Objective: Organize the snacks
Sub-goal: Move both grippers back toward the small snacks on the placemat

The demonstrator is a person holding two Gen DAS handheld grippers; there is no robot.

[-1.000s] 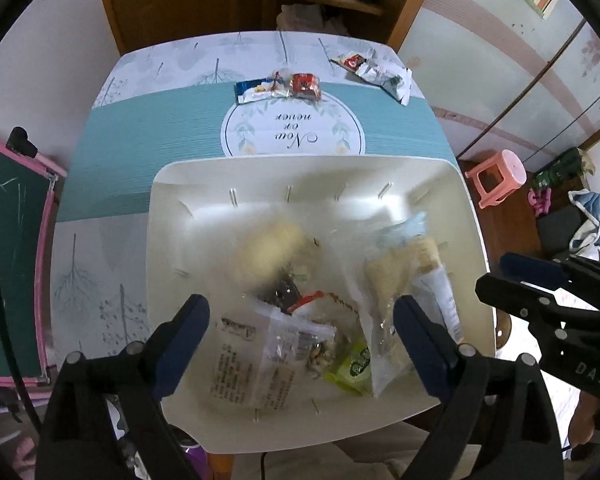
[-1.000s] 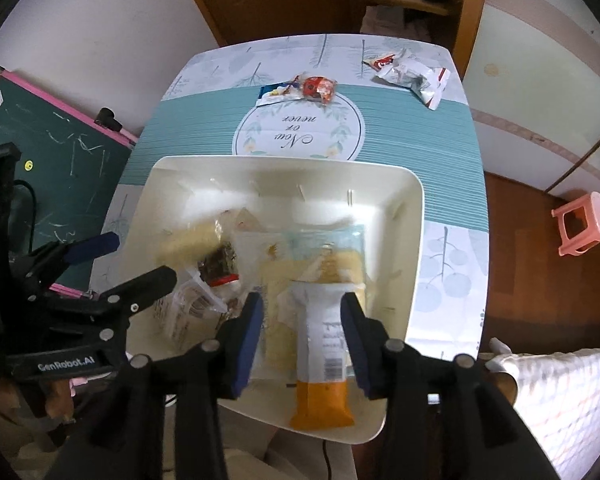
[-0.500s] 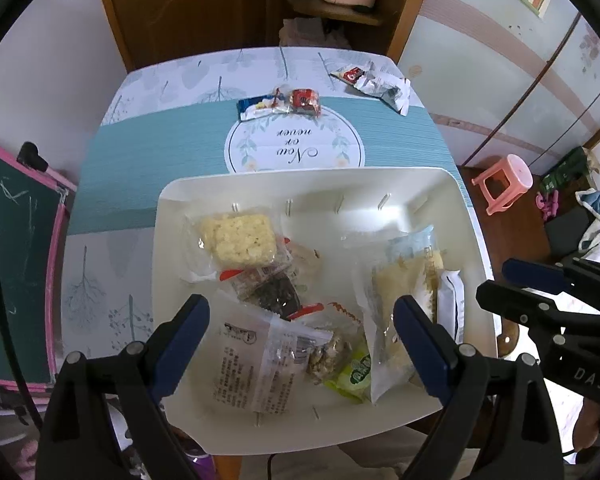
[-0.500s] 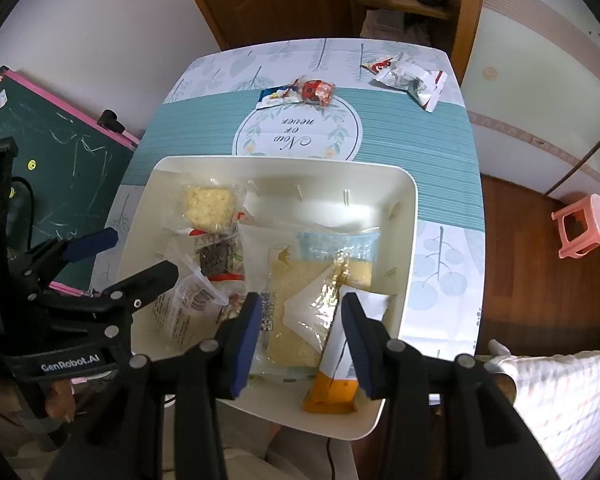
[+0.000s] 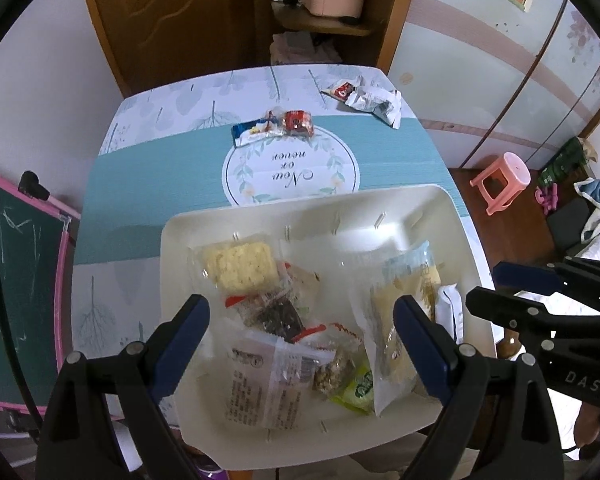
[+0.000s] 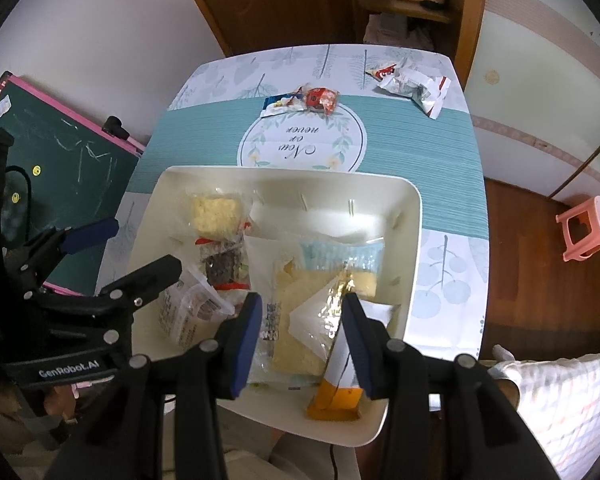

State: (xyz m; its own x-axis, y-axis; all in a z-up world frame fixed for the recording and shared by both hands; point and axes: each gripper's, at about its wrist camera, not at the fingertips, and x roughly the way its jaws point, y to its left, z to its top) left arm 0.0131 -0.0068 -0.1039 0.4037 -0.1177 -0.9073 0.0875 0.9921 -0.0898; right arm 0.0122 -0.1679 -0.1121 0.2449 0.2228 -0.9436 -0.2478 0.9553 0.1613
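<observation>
The white tray (image 5: 432, 216) sits at the near end of the bench (image 5: 148, 184) and is filled with snack packets (image 5: 240, 266). Two loose packet clusters (image 5: 274, 128) remain at the far end. The left gripper (image 5: 300, 344) is held wide above the tray, nothing gripped. The right gripper (image 6: 302, 334) is held narrower, its jaws apart and not pressing on anything. "Now or never" is printed on the cloth. A green chalkboard (image 6: 60, 152), wooden door (image 5: 172, 20) and pink stool (image 5: 502, 180) are visible.

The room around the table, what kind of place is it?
Most likely a family home with a child: a patterned tablecloth, a small pink plastic stool, a chalkboard against the wall, and a wooden door.
</observation>
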